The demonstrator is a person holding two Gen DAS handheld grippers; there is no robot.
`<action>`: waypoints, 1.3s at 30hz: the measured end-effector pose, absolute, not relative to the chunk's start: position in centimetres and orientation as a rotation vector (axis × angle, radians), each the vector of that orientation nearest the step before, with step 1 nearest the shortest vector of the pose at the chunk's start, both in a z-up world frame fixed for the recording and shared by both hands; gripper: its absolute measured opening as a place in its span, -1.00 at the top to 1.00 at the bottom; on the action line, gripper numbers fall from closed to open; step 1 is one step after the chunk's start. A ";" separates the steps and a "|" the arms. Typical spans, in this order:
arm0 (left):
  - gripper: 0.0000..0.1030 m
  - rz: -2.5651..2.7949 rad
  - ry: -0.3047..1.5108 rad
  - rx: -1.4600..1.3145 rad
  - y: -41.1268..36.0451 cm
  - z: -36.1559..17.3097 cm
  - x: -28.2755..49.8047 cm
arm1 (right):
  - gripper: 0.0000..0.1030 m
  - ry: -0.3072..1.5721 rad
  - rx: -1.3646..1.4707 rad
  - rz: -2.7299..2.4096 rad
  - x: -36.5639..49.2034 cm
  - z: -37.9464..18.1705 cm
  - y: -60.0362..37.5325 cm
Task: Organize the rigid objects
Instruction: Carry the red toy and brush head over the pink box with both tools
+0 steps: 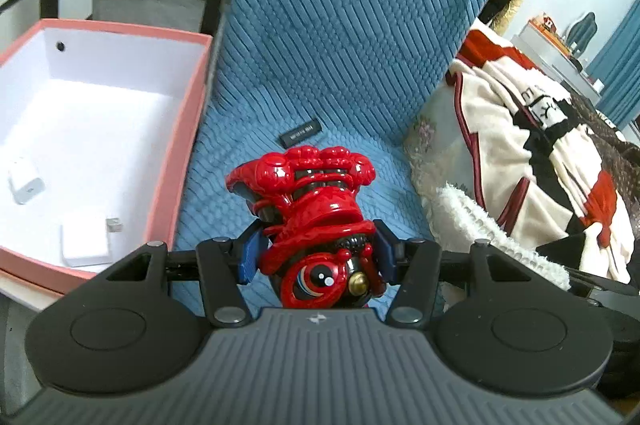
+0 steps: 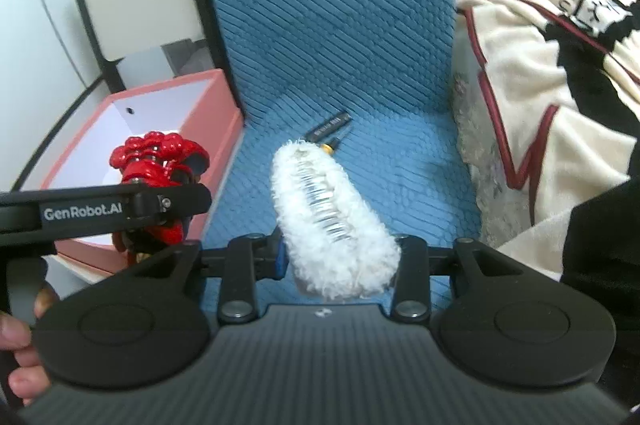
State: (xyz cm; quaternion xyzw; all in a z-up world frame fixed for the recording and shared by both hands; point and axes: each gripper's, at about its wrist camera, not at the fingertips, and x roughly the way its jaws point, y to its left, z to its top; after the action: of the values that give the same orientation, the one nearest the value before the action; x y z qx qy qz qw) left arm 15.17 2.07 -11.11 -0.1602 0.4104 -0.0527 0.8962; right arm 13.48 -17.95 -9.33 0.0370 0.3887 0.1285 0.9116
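Tongs (image 1: 316, 257) in the left hand were clamped on a glossy red toy figure (image 1: 312, 193), its blue pads pressed against both sides of the toy's lower body, and the toy was held clear above the blue quilted seat cushion (image 1: 340, 45). A painted eye and a small brass stud were seen on the end of the toy nearest the camera. Beside the cushion, on the left, a pink box (image 1: 188, 129) with a white lining was seen, and two white chargers (image 1: 86, 239) were lying on its floor, well apart from each other. A small black bar (image 1: 301, 135) with pale lettering was left on the cushion, beyond the toy. In the right wrist view, the right tongs (image 2: 340, 253) were closed on a white fluffy hair clip (image 2: 332, 213), whose row of clear teeth was turned upward; the clip was also held off the cushion. A small gold-tipped item (image 2: 334, 143) was seen next to the black bar, just past the clip's far end. The left tool, with the red toy in it, was seen in front of the pink box, gripped by a hand (image 2: 18, 357) at the lower left edge. A cream, red and black blanket (image 2: 540, 65) was piled on the right.
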 end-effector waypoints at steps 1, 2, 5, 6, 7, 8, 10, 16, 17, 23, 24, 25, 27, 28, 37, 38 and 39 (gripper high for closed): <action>-0.19 -0.103 0.848 -0.334 2.4 -10.8 14.9 | 0.23 0.797 0.073 0.276 13.3 -8.9 -17.6; -0.19 -0.096 0.846 -0.337 2.8 -10.5 14.7 | 0.23 0.793 0.069 0.287 13.2 -8.6 -17.2; -0.19 -0.072 0.834 -0.363 4.4 -9.3 13.7 | 0.23 0.794 0.087 0.342 12.7 -7.7 -15.9; -0.19 -0.063 0.828 -0.368 5.0 -8.9 13.4 | 0.23 0.797 0.086 0.354 12.6 -7.6 -15.4; -0.19 -0.052 0.821 -0.370 5.6 -8.6 13.0 | 0.23 0.796 0.078 0.366 12.4 -7.3 -14.8; -0.19 -0.038 0.815 -0.370 6.3 -8.2 12.6 | 0.23 0.792 0.066 0.382 12.3 -7.1 -14.0; -0.19 -0.004 0.813 -0.380 7.9 -7.7 11.9 | 0.23 0.789 0.052 0.412 12.2 -6.6 -12.6; -0.19 0.099 0.794 -0.407 13.3 -6.1 9.5 | 0.23 0.779 0.023 0.507 11.8 -5.2 -7.8; -0.19 0.114 0.794 -0.409 14.2 -5.7 9.2 | 0.23 0.779 0.023 0.524 11.8 -5.0 -7.0; -0.19 0.167 0.777 -0.430 19.4 -5.1 8.4 | 0.23 0.794 -0.005 0.587 12.3 -4.6 -2.3; -0.19 0.179 0.777 -0.432 20.1 -5.3 8.5 | 0.23 0.797 -0.012 0.598 12.6 -4.7 -1.4; -0.19 0.191 0.780 -0.435 21.1 -5.5 8.7 | 0.23 0.800 -0.019 0.602 12.9 -4.8 -0.7; -0.19 0.209 0.792 -0.452 22.8 -6.1 9.1 | 0.23 0.814 -0.023 0.595 13.7 -5.2 0.5; -0.19 0.216 0.799 -0.460 23.7 -6.4 9.3 | 0.23 0.824 -0.024 0.592 14.1 -5.5 1.0; -0.19 0.233 0.882 -0.467 29.4 -10.5 12.6 | 0.23 0.924 -0.065 0.563 17.9 -9.5 6.1; -0.19 0.232 0.896 -0.470 30.1 -11.1 13.1 | 0.23 0.933 -0.071 0.562 18.4 -9.9 6.6; -0.19 0.229 0.904 -0.472 30.5 -11.6 13.4 | 0.23 0.941 -0.077 0.563 18.8 -10.3 7.1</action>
State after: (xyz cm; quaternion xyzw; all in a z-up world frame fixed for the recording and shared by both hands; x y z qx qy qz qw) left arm 13.35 30.47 -11.61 -0.2252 0.4316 0.1095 0.8666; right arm 18.81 7.08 -10.35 -0.0366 0.4474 0.2675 0.8526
